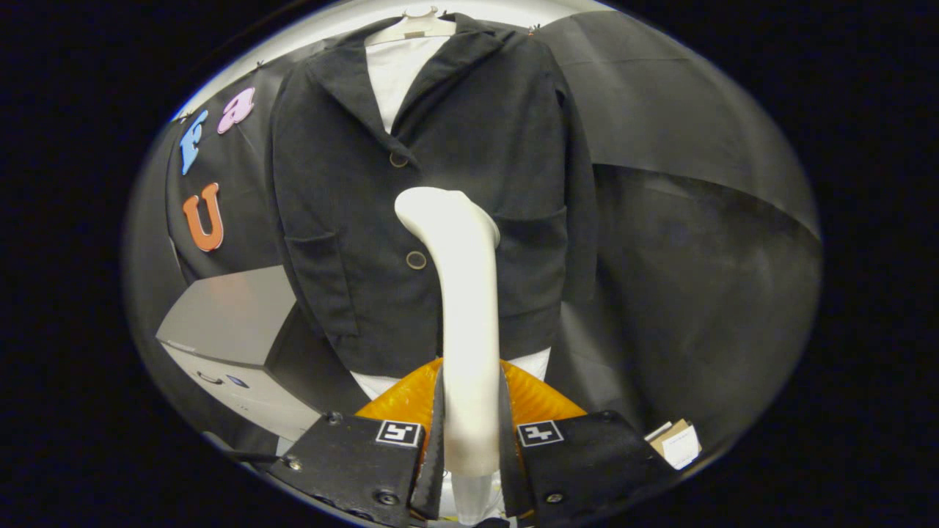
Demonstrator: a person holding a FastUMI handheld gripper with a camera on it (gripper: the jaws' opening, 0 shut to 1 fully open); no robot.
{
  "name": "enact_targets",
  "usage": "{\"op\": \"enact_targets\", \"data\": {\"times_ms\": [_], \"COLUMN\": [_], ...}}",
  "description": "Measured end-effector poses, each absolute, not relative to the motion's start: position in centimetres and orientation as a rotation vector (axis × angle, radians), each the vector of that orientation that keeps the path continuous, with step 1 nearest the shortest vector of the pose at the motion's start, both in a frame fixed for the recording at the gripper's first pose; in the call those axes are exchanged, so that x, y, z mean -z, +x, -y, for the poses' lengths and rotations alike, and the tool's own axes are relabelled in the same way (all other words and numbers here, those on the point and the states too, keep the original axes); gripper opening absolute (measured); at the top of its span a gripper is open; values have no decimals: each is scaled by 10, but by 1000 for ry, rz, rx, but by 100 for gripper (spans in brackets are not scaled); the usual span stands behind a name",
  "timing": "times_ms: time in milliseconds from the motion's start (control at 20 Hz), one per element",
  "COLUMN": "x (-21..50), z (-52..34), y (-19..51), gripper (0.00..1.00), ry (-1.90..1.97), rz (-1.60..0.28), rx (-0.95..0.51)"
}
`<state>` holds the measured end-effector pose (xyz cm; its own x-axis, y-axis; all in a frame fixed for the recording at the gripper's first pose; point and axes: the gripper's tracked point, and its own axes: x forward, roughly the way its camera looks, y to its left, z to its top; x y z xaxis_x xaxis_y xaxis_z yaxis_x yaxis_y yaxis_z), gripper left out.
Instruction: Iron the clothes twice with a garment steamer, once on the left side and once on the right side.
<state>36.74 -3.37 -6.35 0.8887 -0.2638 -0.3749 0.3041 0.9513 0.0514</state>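
Observation:
A dark jacket (pixel 367 242) hangs on a white hanger (pixel 413 26) over a white shirt (pixel 396 73), straight ahead of me. The white garment steamer (pixel 462 308) stands upright between my fingers, and my gripper (pixel 469 433) is shut on its handle. Its bent head (pixel 433 209) is up against the jacket's front, just right of the button line and level with the right pocket (pixel 532 227). Behind the steamer's handle, below the jacket's hem, an orange rounded object (pixel 539 400) shows.
A grey cabinet (pixel 227 323) with a drawer handle stands low to the left of the jacket. Black cloth walls hang behind and to the right. A small cardboard piece with a white card (pixel 678 444) lies low on the right, beside my right finger.

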Motion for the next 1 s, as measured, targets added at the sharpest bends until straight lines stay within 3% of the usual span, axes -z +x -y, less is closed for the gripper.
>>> {"op": "enact_targets", "data": {"times_ms": [1000], "x": [151], "z": [39], "y": [356], "gripper": [35], "ry": [136], "rz": [-538], "rx": [310]}}
